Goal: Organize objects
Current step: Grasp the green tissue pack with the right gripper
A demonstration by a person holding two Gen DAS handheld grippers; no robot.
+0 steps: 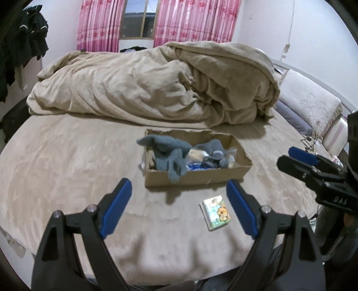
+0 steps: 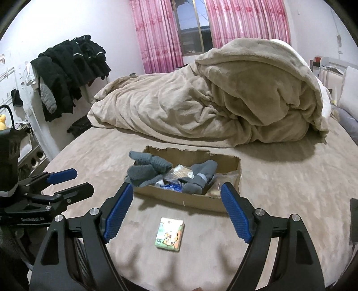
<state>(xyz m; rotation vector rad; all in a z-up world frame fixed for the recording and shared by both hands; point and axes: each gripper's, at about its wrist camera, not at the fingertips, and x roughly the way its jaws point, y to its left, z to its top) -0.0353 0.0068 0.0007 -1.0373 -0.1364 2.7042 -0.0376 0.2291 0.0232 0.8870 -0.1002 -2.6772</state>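
Observation:
A torn cardboard box [image 1: 197, 178] [image 2: 179, 200] sits on the beige bed. Grey socks [image 1: 170, 154] [image 2: 147, 170] and some wrapped items lie in it, and one sock hangs over the front wall. A small packet with a cartoon print [image 1: 216, 211] [image 2: 170, 234] lies flat on the sheet in front of the box. My left gripper [image 1: 178, 182] [image 2: 67, 181] hovers open above the sheet near the box front, with nothing between its pads. My right gripper [image 2: 177, 185] [image 1: 299, 156] is also open and empty, held above the packet to the right of the left one.
A crumpled beige duvet [image 1: 156, 85] is piled behind the box. Pillows [image 1: 308, 100] lie at the bed's right end. Black clothes [image 2: 67, 73] hang by the left wall, over a shelf [image 2: 29, 143]. Pink curtains [image 2: 246, 20] frame the window. The bed's near edge [image 1: 156, 275] lies just below the grippers.

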